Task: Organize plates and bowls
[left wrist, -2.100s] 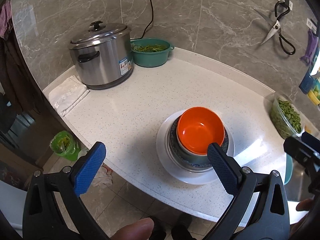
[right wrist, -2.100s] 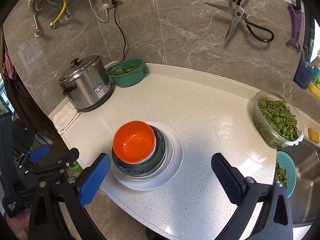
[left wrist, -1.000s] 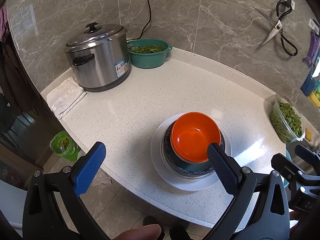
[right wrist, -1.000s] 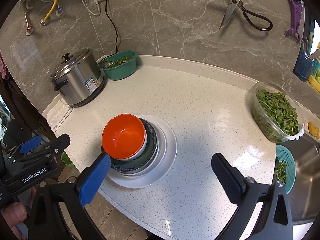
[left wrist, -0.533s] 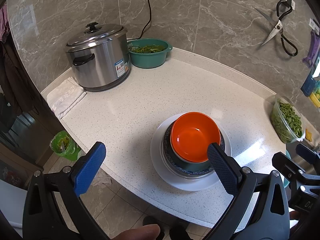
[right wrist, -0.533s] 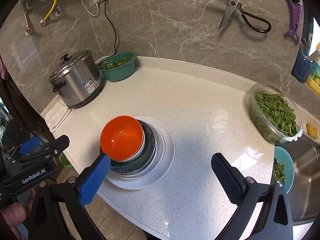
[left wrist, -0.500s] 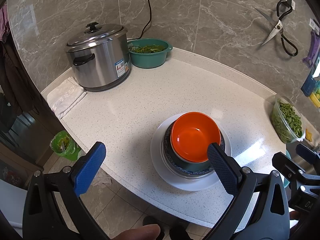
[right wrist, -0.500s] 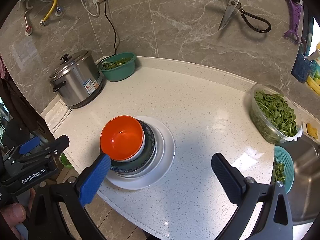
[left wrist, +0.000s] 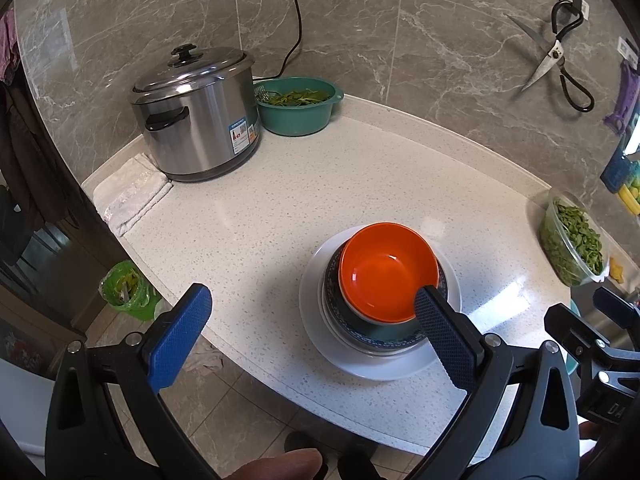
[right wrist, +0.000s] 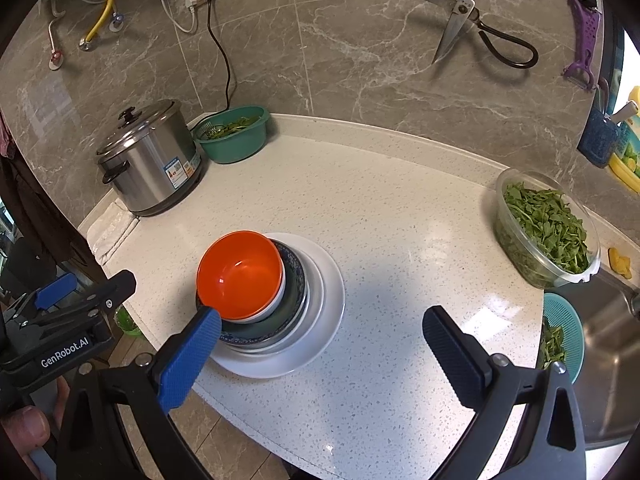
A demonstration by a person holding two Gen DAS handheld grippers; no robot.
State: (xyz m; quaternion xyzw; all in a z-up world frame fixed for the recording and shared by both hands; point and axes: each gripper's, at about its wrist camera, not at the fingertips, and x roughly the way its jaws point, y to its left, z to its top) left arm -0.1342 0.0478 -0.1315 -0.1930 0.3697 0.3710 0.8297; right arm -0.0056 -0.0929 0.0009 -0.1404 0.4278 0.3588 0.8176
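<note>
Both hand-held grippers we hold back at the near edge of the surface, jaws spread wide, nothing between them. Left hand-held gripper: its right pad overlaps the near rim of the orange bowl in view; contact cannot be told. Right hand-held gripper: its left pad sits just before the stack's near edge.

Change over the last two seconds: slight. Both views have drifted a little; the stack has not moved. We judge the stacking done, or nearly so, and the grippers are standing off.

Stack: orange bowl on top, off-centre toward the left, nested in a dark patterned bowl, on a white plate. Beyond it, well apart, the steel pot by the wall.
</note>
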